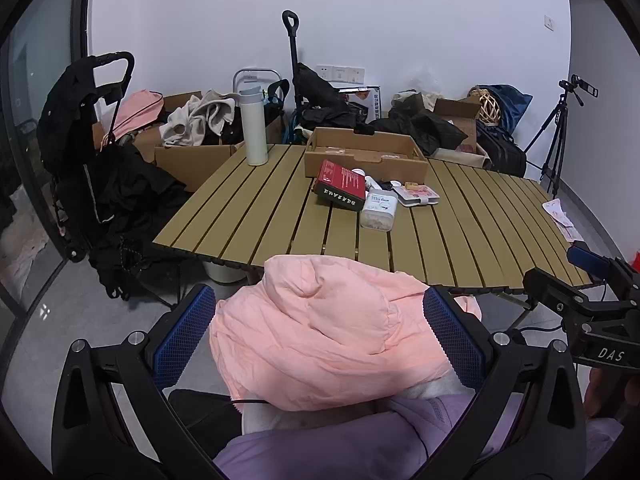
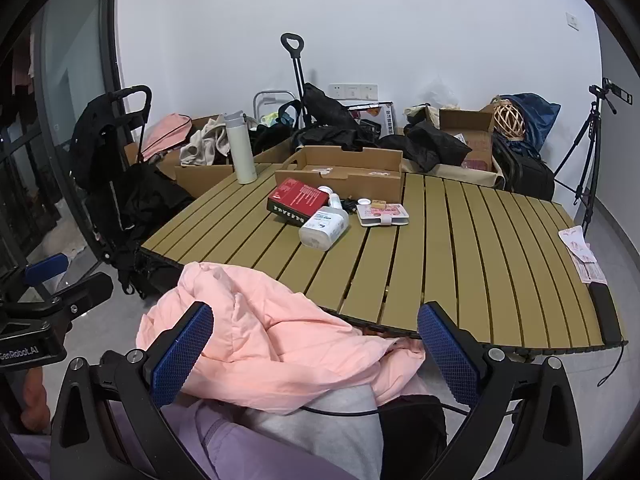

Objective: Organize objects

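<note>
Below table edge [image 1: 360,268], pink jacket [image 1: 320,332] between fingers [image 1: 184,336].

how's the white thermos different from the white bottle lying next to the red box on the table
The white thermos stands upright near the table's far left corner, apart from the clutter; the white bottle lies on its side, touching the red box. The thermos is tall, slim and plain with a grey lid; the bottle is shorter and squatter, with a printed label. Both are white and rest on the slatted table.
</note>
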### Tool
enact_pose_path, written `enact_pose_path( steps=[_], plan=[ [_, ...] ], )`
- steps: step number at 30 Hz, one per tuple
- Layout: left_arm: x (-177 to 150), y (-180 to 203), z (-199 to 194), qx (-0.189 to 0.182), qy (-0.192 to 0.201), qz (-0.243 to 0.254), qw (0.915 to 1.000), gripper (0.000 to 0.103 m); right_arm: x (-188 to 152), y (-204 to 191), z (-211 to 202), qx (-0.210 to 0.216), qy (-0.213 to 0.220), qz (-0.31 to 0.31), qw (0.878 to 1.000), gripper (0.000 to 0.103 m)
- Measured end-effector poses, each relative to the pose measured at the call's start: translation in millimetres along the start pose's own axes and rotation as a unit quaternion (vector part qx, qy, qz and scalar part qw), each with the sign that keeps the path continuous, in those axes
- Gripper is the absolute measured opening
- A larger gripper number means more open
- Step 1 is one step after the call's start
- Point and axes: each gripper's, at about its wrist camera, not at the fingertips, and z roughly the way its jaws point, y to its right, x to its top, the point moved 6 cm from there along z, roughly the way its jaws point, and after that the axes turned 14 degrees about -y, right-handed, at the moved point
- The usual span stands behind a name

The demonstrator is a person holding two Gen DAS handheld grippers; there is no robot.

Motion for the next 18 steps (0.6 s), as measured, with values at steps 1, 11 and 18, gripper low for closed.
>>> enact_pose_path(
  steps=[1,11,18],
  plan=[
    [-0.1,0.0,0.3,0.001,0.0,0.0,1.0,0.103,-0.3,-0.3,0.0,0.0,0.0,0.0,1.0,0.103],
    [-2.5,1.6,3.9,0.011,-0.003,0.001,0.9999,0.103,0.4,1.1,0.6,-0.001,-0.003,0.005,1.0,0.103],
    [-3.1,0.4,4.0,0.021,-0.003,-0.01,0.9997,0.103,0.9,1.6,-0.4,0.0,-0.001,0.003,1.0,0.103]
  ],
)
